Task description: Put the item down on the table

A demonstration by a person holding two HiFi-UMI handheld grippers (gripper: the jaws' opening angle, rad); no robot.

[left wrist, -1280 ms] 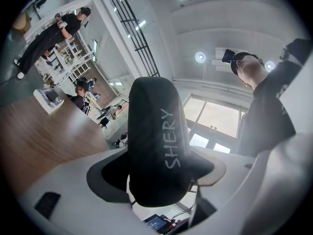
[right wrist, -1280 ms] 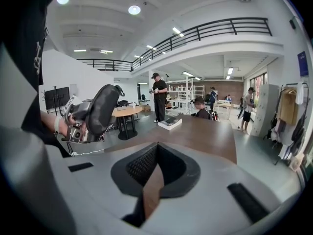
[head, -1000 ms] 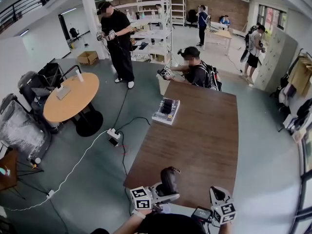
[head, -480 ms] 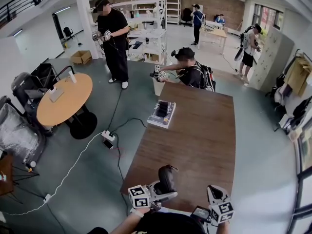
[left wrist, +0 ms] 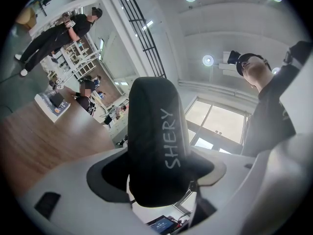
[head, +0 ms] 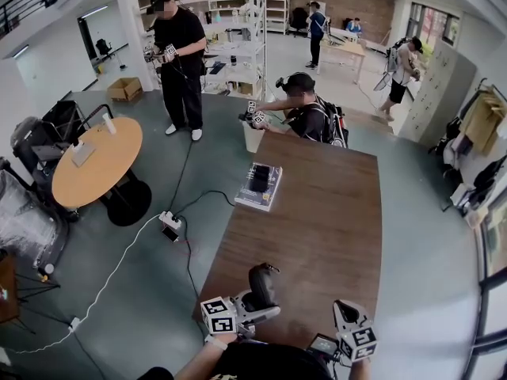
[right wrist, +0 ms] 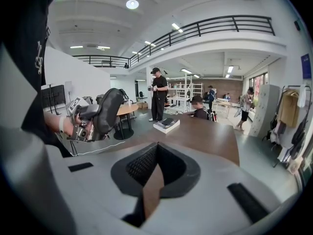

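Observation:
A black oblong pouch (head: pixel 261 284) with "SHERY" printed in white (left wrist: pixel 154 126) stands upright in my left gripper (head: pixel 255 307), which is shut on its lower end. It hangs over the near left edge of the brown table (head: pixel 317 212), not touching the top. The right gripper view shows the same pouch (right wrist: pixel 106 111) held at the left. My right gripper (head: pixel 347 323) is low at the near right edge, jaws shut with nothing in them (right wrist: pixel 155 148).
A flat box with a dark item on it (head: pixel 257 185) lies at the table's far left. A seated person (head: pixel 305 113) holds grippers at the far end. On the floor to the left are a round wooden table (head: pixel 95 161) and a power strip with cables (head: pixel 168 222).
The head view has drifted a little. My left gripper and the pouch have shifted slightly left along the near edge. The right gripper has hardly moved.

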